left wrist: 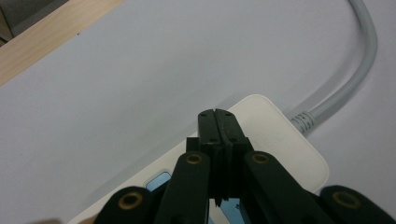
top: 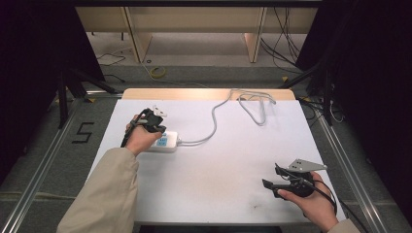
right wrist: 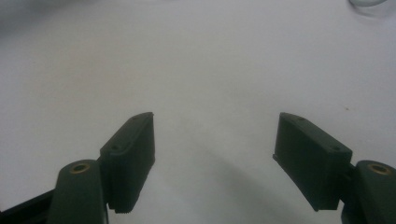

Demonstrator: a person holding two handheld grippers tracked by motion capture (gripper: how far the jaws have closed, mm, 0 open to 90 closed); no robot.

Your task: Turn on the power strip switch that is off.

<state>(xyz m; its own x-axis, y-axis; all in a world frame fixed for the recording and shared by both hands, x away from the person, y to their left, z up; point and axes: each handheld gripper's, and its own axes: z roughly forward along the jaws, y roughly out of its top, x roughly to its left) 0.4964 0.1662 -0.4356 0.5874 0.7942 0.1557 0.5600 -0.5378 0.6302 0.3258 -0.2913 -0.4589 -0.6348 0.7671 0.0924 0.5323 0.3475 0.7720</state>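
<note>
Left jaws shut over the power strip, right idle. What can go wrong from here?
1. The left hand-held gripper is shut, tips together over the white power strip. Pressing down may slide the strip on the smooth white table; nothing braces it.
2. The grey cable loops loose toward the far edge; any drag could pull it along.
3. The right hand-held gripper stands open, far away.

White table (top: 233,160) carried white power strip (top: 165,141) near left edge; grey cable (top: 214,121) ran to far edge.
</note>
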